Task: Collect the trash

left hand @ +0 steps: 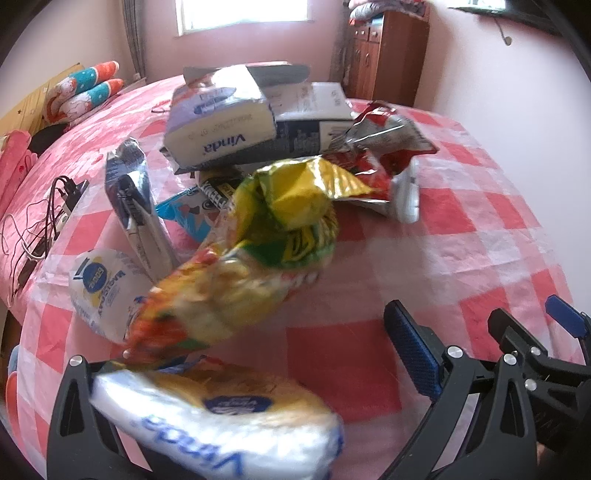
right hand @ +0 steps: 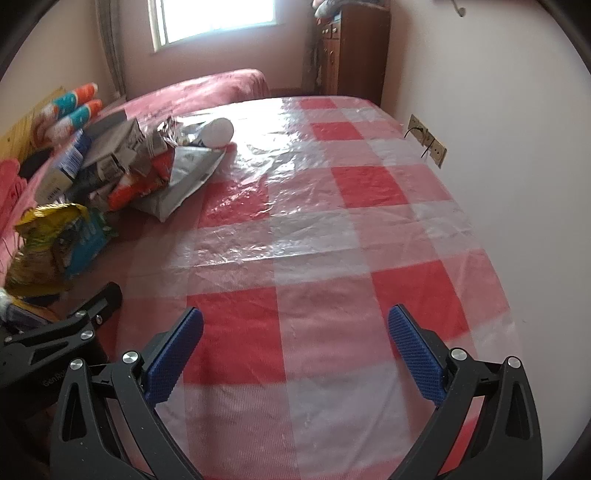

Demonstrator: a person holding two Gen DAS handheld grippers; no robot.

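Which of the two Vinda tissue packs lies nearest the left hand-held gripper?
The white soft pack, right between its fingers; the other Vinda pack lies far back against the grey carton.

place: you're in a home bedroom | cues: bed (right hand: 229, 83), wooden cabinet (right hand: 351, 44), window (right hand: 218, 18), checked plastic cover (right hand: 332, 221)

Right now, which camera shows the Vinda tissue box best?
The left wrist view: the Vinda tissue box sits near the middle, its printed face and torn-open top clear. In the right wrist view the same box is small at the left edge, blurred and partly hidden by other wrappers.
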